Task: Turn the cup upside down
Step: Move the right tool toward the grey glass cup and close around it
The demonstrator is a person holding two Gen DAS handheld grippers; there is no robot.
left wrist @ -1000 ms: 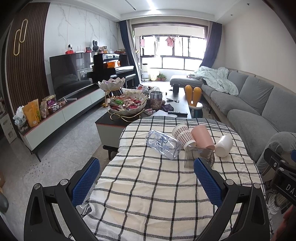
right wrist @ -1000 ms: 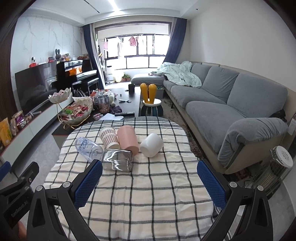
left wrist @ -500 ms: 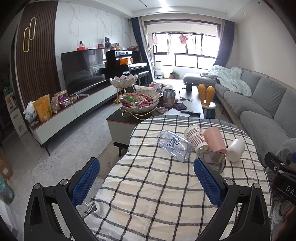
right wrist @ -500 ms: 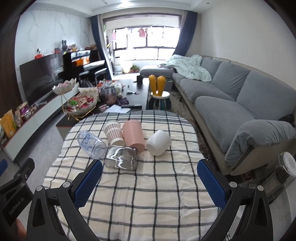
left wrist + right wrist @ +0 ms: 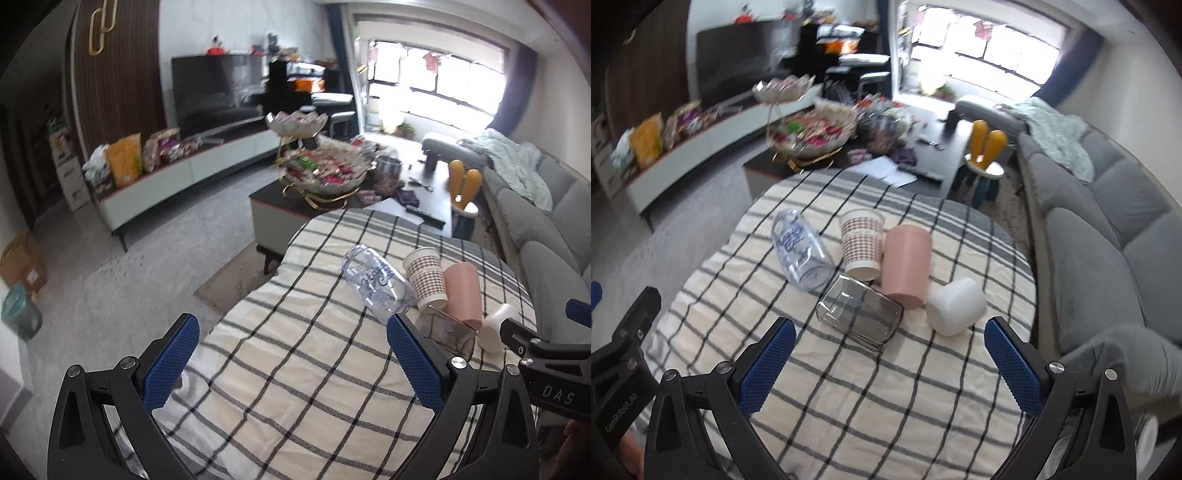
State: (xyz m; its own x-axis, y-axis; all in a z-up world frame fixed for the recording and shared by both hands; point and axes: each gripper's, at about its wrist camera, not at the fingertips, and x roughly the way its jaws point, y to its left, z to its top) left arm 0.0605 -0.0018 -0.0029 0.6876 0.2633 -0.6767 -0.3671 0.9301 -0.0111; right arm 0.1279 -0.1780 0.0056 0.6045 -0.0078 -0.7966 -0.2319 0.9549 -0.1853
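Several cups lie on their sides on the checked tablecloth [image 5: 886,387]: a clear printed cup [image 5: 801,254], a patterned paper cup [image 5: 862,245], a pink cup [image 5: 907,266], a smoky square glass [image 5: 858,312] and a white cup [image 5: 956,306]. My right gripper [image 5: 890,365] is open and empty, just short of the smoky glass. My left gripper [image 5: 291,362] is open and empty, over the table's left part; the clear cup [image 5: 376,284], paper cup [image 5: 426,277], pink cup [image 5: 463,291] and white cup [image 5: 493,328] lie to its upper right.
A grey sofa [image 5: 1108,229] runs along the right. A dark coffee table [image 5: 923,155] with a tiered snack bowl [image 5: 809,129] stands beyond the round table. A TV cabinet [image 5: 184,166] lines the left wall. The right gripper's body [image 5: 546,369] shows in the left wrist view.
Both grippers have moved forward and tilted down toward the table; the cups appear closer. The left view has swung left. No cup has moved.
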